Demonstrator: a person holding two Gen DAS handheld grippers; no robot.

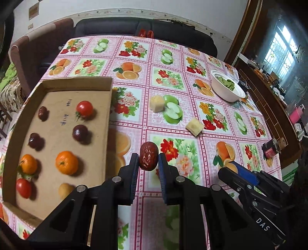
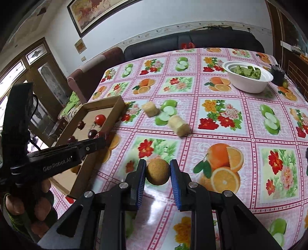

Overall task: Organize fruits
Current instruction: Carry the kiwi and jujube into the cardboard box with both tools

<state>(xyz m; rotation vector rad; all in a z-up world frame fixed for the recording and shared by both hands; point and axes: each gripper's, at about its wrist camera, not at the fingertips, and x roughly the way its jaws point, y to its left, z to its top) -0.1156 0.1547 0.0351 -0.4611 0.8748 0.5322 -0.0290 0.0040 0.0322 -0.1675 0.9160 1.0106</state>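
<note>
A white wall (image 2: 154, 21) with a patterned border strip runs along the far side, a framed picture (image 2: 102, 11) hanging on it. Below it stands a dark sofa (image 1: 115, 27), with a brown armchair (image 1: 38, 42) to its left. Daylight comes through a window (image 1: 284, 48) at far right, beside dark wooden panelling (image 1: 248, 28).

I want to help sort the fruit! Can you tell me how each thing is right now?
Left gripper: shut on wrinkled dark red date, lifted.
Right gripper: shut on round tan-brown fruit.
Brown cardboard tray: open, holding tomatoes, oranges, dark fruits.
Two pale yellow chunks: lying loose on the tablecloth.
White bowl: upright, green pieces inside.
</note>
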